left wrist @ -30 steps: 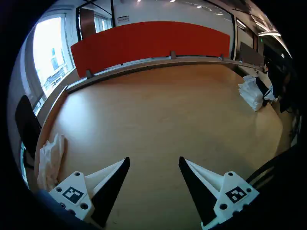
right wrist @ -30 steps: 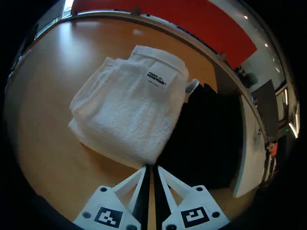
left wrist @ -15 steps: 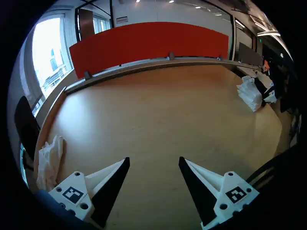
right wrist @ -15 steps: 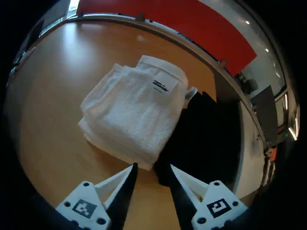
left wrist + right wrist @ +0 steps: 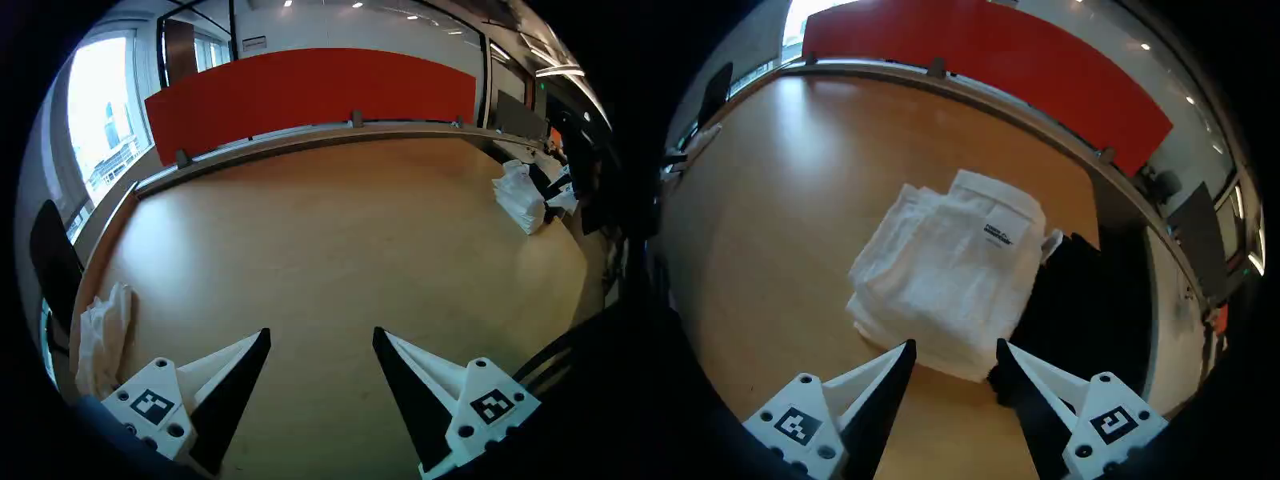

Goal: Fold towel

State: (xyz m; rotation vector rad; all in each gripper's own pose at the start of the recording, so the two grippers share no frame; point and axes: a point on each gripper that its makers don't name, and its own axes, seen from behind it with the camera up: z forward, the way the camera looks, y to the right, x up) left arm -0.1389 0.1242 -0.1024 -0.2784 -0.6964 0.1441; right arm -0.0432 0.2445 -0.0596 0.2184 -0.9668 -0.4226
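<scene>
Towel (image 5: 952, 272) folded, centre of right gripper view, on wooden table (image 5: 784, 200). Right gripper (image 5: 954, 344) spread, empty, at near edge. Left gripper (image 5: 320, 330) spread over bare wood. Fold likely finished; next probably fetching crumpled cloth (image 5: 100, 340), lower left.

Near edge of the towel (image 5: 952, 280) hides behind the fingertips of the right gripper (image 5: 954, 346). The dark shape (image 5: 1088, 312) beside it is indistinct. A distant white pile (image 5: 520, 198) is too small to identify.
</scene>
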